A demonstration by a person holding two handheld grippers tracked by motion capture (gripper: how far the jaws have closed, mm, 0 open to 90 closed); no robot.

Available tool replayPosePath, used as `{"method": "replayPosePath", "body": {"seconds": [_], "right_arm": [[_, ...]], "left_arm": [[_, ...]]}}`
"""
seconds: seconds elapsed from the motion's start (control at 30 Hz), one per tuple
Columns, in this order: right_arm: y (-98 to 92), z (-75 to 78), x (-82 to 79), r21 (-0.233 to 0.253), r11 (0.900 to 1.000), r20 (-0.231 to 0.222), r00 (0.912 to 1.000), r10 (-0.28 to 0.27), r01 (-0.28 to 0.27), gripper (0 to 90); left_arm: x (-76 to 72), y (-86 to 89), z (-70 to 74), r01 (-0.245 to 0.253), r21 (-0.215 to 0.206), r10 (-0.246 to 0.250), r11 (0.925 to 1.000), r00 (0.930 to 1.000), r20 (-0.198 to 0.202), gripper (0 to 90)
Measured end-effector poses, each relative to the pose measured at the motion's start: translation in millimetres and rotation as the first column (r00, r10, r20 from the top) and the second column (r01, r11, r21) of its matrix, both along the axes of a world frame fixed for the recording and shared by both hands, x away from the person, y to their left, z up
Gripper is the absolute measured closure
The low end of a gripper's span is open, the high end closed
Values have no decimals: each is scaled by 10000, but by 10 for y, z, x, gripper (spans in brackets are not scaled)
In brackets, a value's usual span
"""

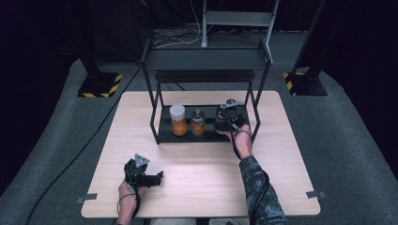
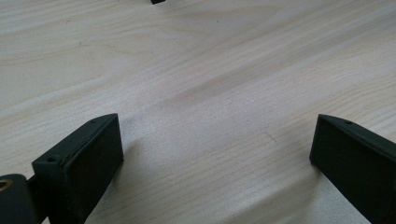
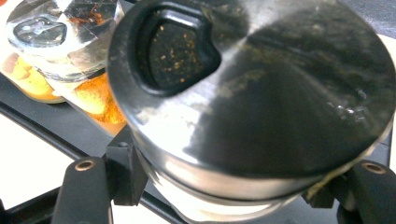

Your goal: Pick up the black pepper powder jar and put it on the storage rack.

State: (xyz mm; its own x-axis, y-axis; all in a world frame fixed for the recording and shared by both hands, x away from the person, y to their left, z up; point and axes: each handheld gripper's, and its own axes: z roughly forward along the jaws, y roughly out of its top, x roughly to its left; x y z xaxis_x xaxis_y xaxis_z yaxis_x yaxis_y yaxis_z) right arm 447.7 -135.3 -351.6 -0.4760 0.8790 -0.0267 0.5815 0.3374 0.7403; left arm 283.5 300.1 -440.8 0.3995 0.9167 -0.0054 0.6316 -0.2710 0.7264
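Observation:
A black two-level rack stands at the back middle of the wooden table. On its lower shelf stand a white-lidded jar of orange powder and a smaller grey-capped jar. At the shelf's right end my right gripper is shut on a jar with a round metal lid, one jaw on each side of it, just above the shelf. A glass-topped orange jar stands beside it. My left gripper rests low at the table's front left, open, over bare wood.
Two stand bases with yellow-black stripes sit on the grey floor behind the table. A black cable runs across the floor on the left. A grey frame rises behind the rack. Rack posts flank the lower shelf.

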Motion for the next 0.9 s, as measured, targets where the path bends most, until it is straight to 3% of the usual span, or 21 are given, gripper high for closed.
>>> {"method": "replayPosePath", "body": {"seconds": [0.9], "right_arm": [[54, -78, 56, 27, 10000, -112, 9999, 30, -30, 309]], "left_arm": [[-2, -2, -1, -8, -5, 8, 10000, 10000, 8, 24]]}}
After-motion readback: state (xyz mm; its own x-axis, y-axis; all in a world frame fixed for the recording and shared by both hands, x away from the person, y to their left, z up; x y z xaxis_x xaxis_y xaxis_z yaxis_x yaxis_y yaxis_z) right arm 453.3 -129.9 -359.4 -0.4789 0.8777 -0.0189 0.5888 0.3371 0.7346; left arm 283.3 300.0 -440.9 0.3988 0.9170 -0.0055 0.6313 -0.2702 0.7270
